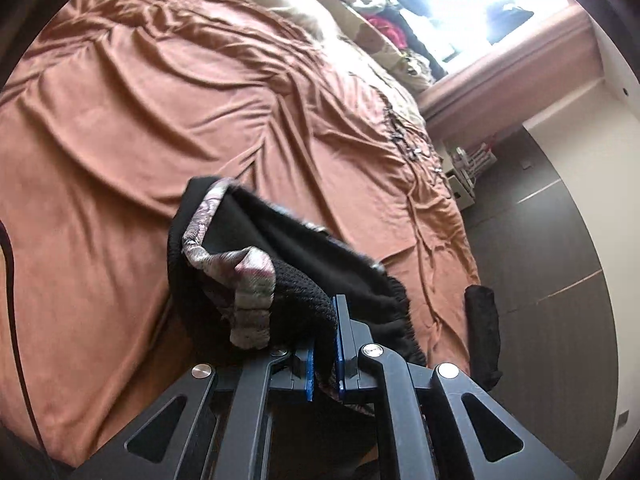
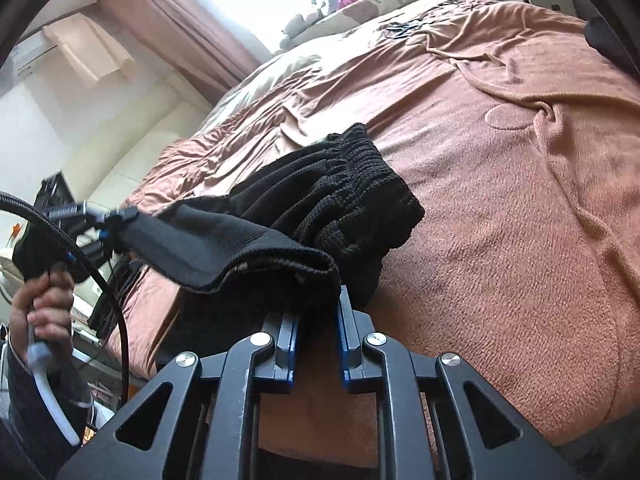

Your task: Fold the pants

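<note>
The pants [image 1: 304, 276] are black knit with a ribbed waistband and a grey-pink patterned lining, and they hang between the two grippers above a bed [image 1: 120, 128] covered in a rumpled rust-brown blanket.

In the left wrist view, the left gripper [image 1: 325, 344] has its jaws nearly closed on a fold of the black fabric. The cloth runs down between the blue pads [image 1: 341, 344] and out below them. Above the jaws the pants bunch up, with the patterned lining turned outward on the left and the black cloth draping away to the right, toward the edge of the bed. A separate black garment [image 1: 482, 332] hangs over that edge, beside the dark floor.

In the right wrist view, the right gripper [image 2: 318, 340] also has its jaws nearly closed, pinching a hem edge of the pants [image 2: 280, 240]. The fabric passes over and between the blue pads [image 2: 345, 344] at their tips. From there the cloth stretches up and left to the left gripper [image 2: 100, 216], held in the person's left hand [image 2: 44, 304], so the edge is taut between the two. The gathered waistband lies just beyond the right jaws, resting on the blanket. A black cable [image 2: 104, 280] loops past the hand.

Pillows and a heap of clothes sit at the far end of the bed under a bright window.
</note>
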Demonstrator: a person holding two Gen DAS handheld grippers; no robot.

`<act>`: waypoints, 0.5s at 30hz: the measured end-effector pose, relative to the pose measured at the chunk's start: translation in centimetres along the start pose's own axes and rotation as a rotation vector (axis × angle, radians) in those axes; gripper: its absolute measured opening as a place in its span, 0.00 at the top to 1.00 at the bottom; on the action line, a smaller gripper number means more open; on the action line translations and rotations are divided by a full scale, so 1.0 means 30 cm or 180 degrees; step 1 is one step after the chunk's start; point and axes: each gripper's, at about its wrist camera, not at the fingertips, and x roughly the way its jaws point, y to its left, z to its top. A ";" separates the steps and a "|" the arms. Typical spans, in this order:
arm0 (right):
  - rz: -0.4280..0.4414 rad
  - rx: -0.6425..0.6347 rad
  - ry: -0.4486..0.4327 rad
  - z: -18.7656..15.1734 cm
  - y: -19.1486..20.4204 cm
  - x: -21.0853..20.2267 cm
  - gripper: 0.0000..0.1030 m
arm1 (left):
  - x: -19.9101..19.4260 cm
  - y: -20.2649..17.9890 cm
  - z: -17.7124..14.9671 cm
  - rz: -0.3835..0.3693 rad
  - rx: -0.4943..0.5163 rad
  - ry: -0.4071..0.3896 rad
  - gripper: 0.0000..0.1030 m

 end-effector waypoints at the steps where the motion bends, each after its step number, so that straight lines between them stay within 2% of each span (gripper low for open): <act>1: 0.0021 -0.0011 -0.0014 -0.003 -0.003 -0.004 0.96 | 0.005 -0.015 0.011 -0.0008 0.0030 -0.0004 0.92; 6: 0.0090 0.0053 -0.0048 -0.018 -0.016 -0.031 0.97 | 0.044 -0.097 0.078 -0.0107 0.0212 0.0047 0.93; 15: 0.0173 0.0156 -0.0069 -0.041 -0.032 -0.067 0.97 | 0.150 -0.238 0.166 -0.0078 0.0546 0.0092 0.93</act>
